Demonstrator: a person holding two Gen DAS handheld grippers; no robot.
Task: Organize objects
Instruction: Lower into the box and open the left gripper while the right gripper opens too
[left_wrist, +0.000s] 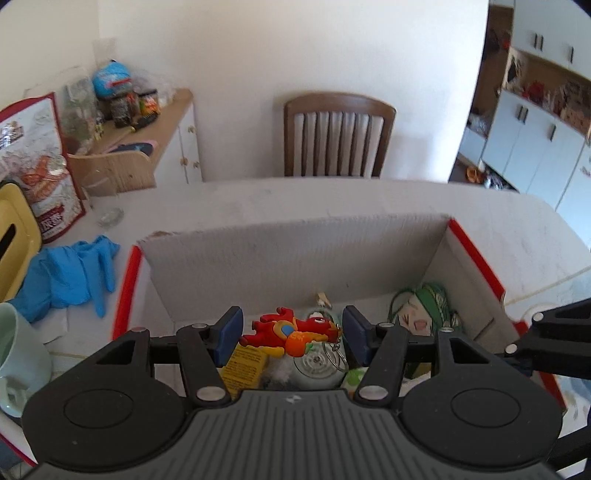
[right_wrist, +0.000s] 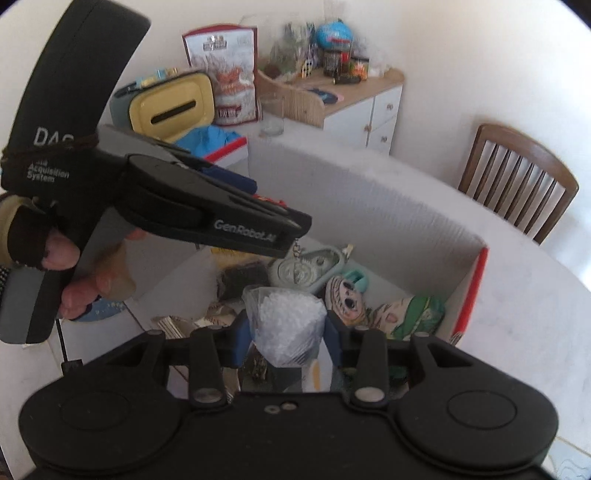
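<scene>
At the lower centre of the left wrist view, the left gripper hung over the cardboard box, its blue pads clasping a red rubber keychain from either side. In the right wrist view, the right gripper clenched a clear bag of white granules above the same box, low in frame.

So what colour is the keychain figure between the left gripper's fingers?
Red and orange keychain figure, clearest in the left wrist view.
</scene>
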